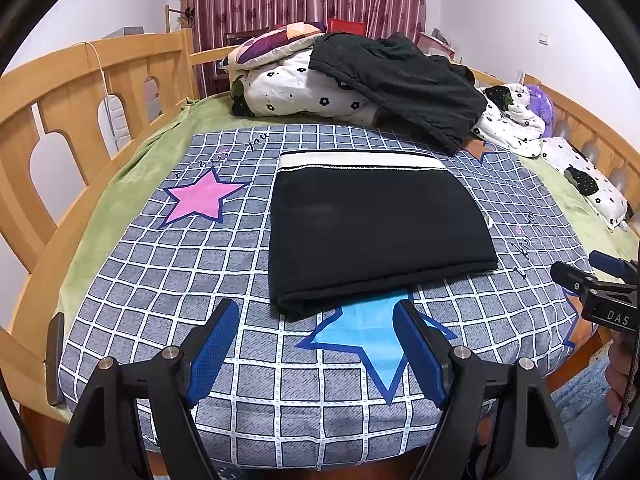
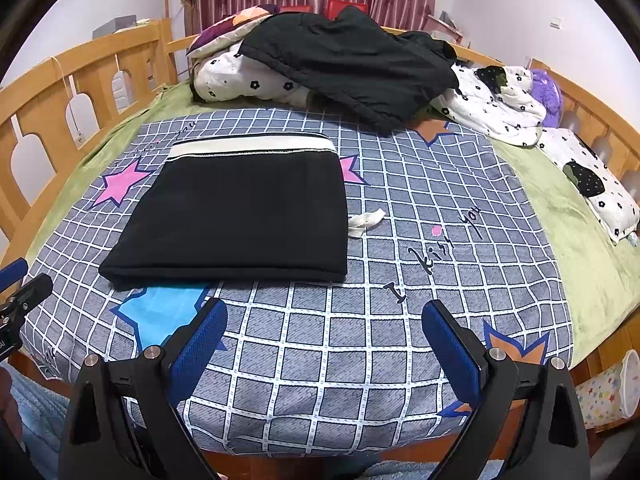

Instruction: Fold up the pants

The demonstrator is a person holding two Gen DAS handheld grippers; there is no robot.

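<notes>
Black folded pants (image 1: 372,232) with a white waistband are laid flat on the grid-patterned blue bedsheet (image 1: 168,280), just ahead of the left gripper (image 1: 316,312). Both it and the right gripper (image 2: 324,316) are held wide apart, with nothing between the jaws.

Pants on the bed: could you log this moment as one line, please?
pants: folded, flat on bed | left gripper: open, empty | right gripper: open, empty

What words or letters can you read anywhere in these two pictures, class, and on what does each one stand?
"I kiss you": handwriting-style print on the checked bed sheet, right of the folded black pants.
"you": same print on the sheet, beyond the pink star; the words before it are too distorted to read.
"DAS": white letters on the right gripper, cut off at the picture's edge.
Nothing else is readable.
</notes>
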